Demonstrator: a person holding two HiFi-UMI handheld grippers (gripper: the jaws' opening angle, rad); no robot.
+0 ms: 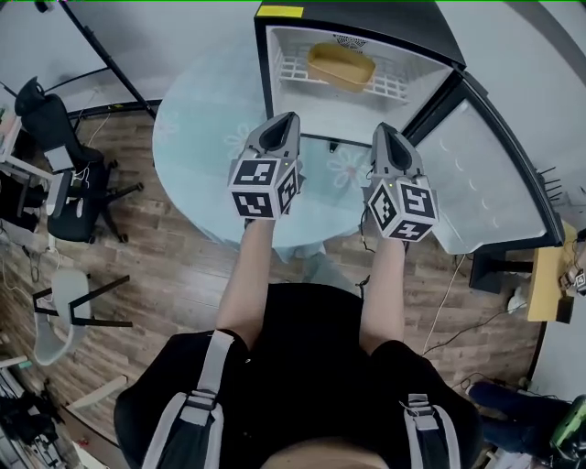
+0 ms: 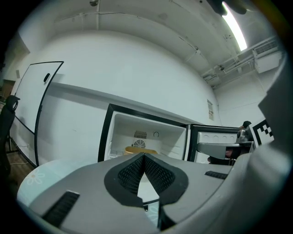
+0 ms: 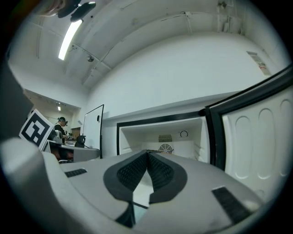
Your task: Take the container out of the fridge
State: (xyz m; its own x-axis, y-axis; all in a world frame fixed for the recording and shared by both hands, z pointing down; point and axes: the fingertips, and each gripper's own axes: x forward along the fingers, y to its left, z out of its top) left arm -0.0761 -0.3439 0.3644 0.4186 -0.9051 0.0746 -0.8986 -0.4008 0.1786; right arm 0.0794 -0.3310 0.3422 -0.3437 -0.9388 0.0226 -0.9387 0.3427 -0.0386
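A person in a black top with grey shoulder straps stands on a wood-patterned floor, both forearms stretched forward and level. Each hand holds a grey gripper with a cube of square markers at its rear.

The left gripper has its jaws pressed together with nothing between them, and its own view shows the dark ribbed pads meeting at the tips. The right gripper, beside it and a little apart, is closed the same way and is also empty.

Both grippers hang over the near part of a round desk with a pale blue glass top printed with faint white flowers. At the far side of the desk stands a small black fridge. Its door is swung fully open to the right, showing a white inner lining.

The container, tan and oblong, lies inside the fridge on a white wire shelf, well beyond both grippers.

A black office chair and a white chair stand off to the left, and cables trail over the floor on the right. Behind the fridge are a plain white wall, a whiteboard to its left, and a strip light on the ceiling.
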